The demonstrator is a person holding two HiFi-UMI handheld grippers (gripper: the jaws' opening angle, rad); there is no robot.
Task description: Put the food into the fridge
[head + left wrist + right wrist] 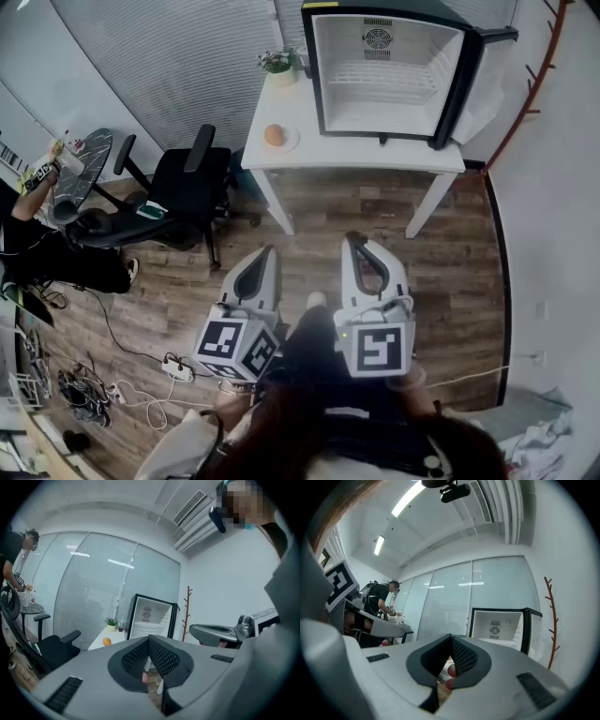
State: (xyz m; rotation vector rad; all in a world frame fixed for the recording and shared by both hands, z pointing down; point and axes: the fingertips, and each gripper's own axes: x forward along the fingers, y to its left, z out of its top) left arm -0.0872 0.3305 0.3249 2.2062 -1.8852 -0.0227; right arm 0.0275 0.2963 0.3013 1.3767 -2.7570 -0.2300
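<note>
While left hand-held gripper (266, 251) and right hand-held gripper (354, 238) clenched empty, round orange fruit (274, 135) on white plate (292, 142)

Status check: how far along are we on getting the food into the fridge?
Done: the mini fridge on the white table stands open, its shelves bare. In hand: nothing; the left gripper and right gripper are both shut, empty, short of the table. Left: the orange sits beside the fridge, to be picked up and put inside.
</note>
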